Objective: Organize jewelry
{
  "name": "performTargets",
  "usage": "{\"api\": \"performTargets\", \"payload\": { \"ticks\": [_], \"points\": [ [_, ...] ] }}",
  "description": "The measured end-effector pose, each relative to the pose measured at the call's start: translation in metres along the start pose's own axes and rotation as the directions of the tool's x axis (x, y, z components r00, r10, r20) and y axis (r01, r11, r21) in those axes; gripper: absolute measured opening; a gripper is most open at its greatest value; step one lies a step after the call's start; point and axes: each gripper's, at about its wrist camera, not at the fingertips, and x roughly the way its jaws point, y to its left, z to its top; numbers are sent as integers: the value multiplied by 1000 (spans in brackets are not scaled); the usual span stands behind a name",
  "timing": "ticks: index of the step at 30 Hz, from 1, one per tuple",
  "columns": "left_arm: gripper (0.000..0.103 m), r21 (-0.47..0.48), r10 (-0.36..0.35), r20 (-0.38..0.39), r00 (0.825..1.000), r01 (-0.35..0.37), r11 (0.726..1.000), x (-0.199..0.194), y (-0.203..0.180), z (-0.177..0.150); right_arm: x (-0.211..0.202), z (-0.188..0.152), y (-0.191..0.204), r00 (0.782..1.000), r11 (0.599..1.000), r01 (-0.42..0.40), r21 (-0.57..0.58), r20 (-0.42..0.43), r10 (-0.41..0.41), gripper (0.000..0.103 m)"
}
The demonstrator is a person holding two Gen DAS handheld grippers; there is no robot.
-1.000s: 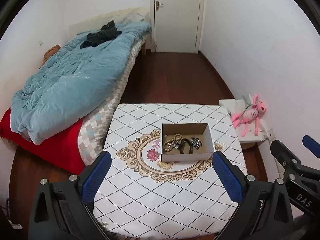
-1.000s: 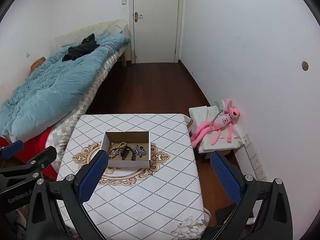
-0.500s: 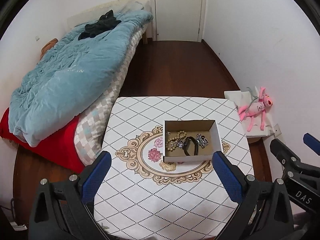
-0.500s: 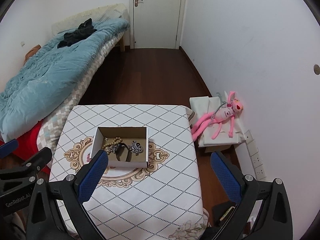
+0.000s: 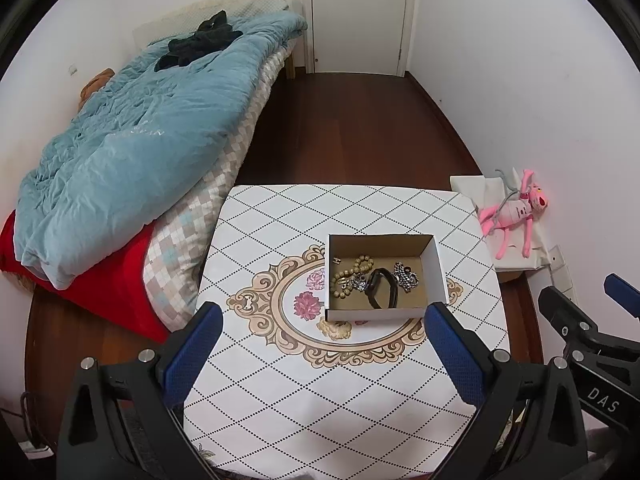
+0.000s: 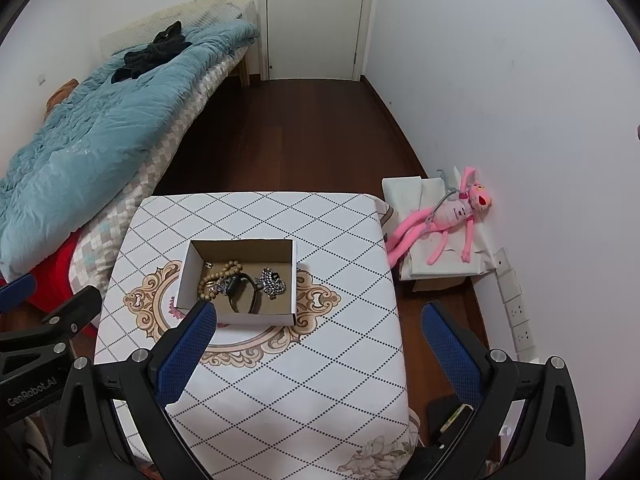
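Both claws, the left gripper [image 5: 320, 336] and right gripper [image 6: 318, 336], hang wide open and empty above the near table [image 5: 304, 392]. Farther on, the cardboard box [image 5: 436, 272] holds the bead bracelet [image 5: 352, 270], black band [image 5: 382, 290] and silver chain [image 5: 406, 276] heaped together, which fits jewelry gathered in or awaiting sorting. Compared with a second ago, both cameras stand nearer, tipped downward.

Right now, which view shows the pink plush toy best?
The right wrist view: the pink plush toy lies whole, limbs spread, on white paper by the wall. In the left wrist view it sits smaller near the right edge.
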Motion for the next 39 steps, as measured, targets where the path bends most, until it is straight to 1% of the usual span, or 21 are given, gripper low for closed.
{"api": "performTargets", "payload": {
  "ticks": [14,39],
  "points": [
    [103,-2,9,-4,1000,-9,1000,3,4,-5,3,-3,3,1000,1000,-10,-3,-17,10,103],
    [103,2,1,-18,1000,-1,1000,7,4,-8,9,-6,6,999,1000,-14,-4,-36,14,103]
  ]
}}
